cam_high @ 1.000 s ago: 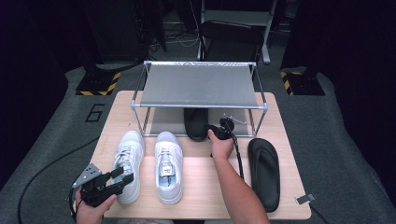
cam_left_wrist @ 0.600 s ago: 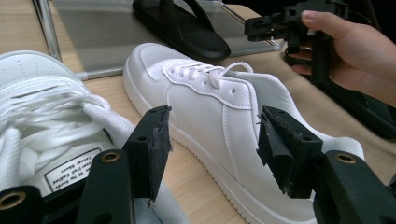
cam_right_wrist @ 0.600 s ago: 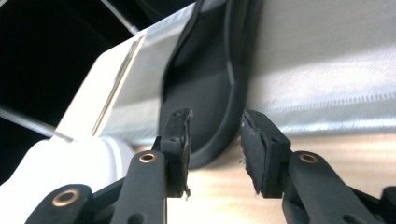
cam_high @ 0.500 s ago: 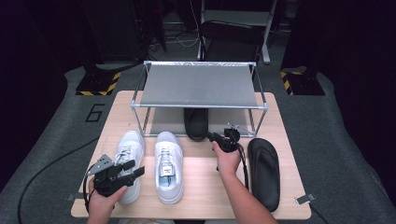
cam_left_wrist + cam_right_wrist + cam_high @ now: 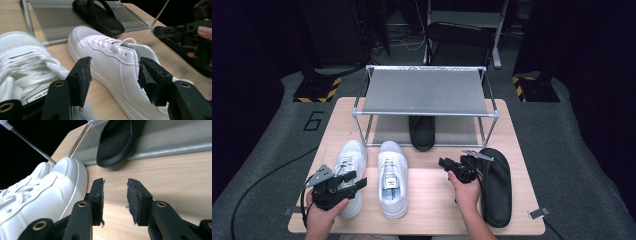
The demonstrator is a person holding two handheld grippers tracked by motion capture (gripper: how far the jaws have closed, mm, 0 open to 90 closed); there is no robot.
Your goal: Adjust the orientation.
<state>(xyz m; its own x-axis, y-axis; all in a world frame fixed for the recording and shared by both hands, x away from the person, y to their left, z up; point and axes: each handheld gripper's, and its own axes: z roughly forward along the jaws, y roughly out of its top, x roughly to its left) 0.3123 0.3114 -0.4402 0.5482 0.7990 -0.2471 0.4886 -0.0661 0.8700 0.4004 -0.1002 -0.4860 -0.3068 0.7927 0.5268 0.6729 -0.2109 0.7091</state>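
Your left gripper (image 5: 343, 182) sits at about 7 o'clock on the counter (image 5: 432, 210), fingers (image 5: 81, 78) apart and clamped on nothing, aimed across the right white sneaker (image 5: 391, 176); the left white sneaker (image 5: 350, 170) lies just beside it. Your right gripper (image 5: 447, 164) is near 4 o'clock, between that sneaker and the loose black sandal (image 5: 495, 186). Its fingers (image 5: 97, 195) have just been closing partway, and nothing is between them, only bare counter.

The other black sandal (image 5: 421, 131) lies on the rack (image 5: 424, 92)'s lower shelf at 12 o'clock. Likely trouble: your two grippers converge on the same sneaker and knock together, or narrowed right fingers shove a shoe instead of straddling it.
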